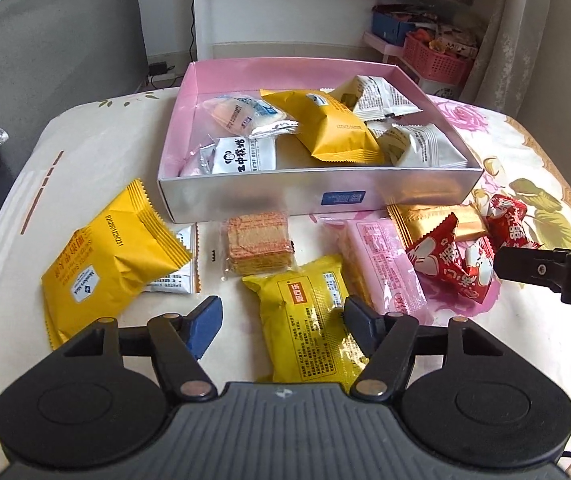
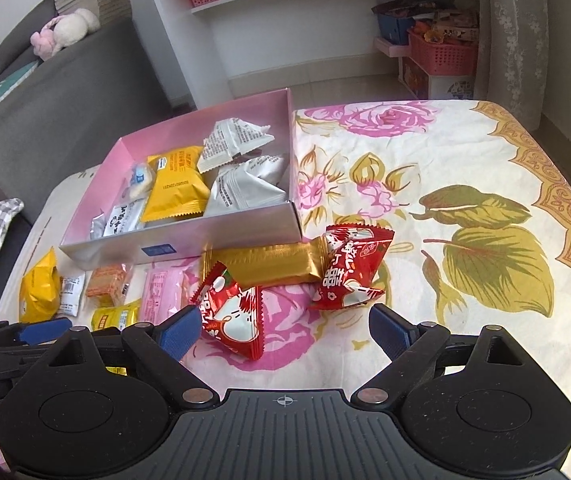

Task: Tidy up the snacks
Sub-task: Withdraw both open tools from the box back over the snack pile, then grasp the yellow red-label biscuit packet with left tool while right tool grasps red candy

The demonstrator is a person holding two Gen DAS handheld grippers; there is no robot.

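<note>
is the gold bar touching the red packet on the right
Touching. The right wrist view shows the gold bar with its crimped end tucked against the red packet, no cloth visible between them.

Two red packets [image 2: 233, 312], seemingly three yellow [image 1: 309, 344].

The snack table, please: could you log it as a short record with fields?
container: pink box, open, partly filled
in box: yellow packet, white packets
on tablecloth: two red packets, gold bar, pink packet, wafers
left tool: straddling yellow packet, contact unclear
right tool: open, near red packet
</note>
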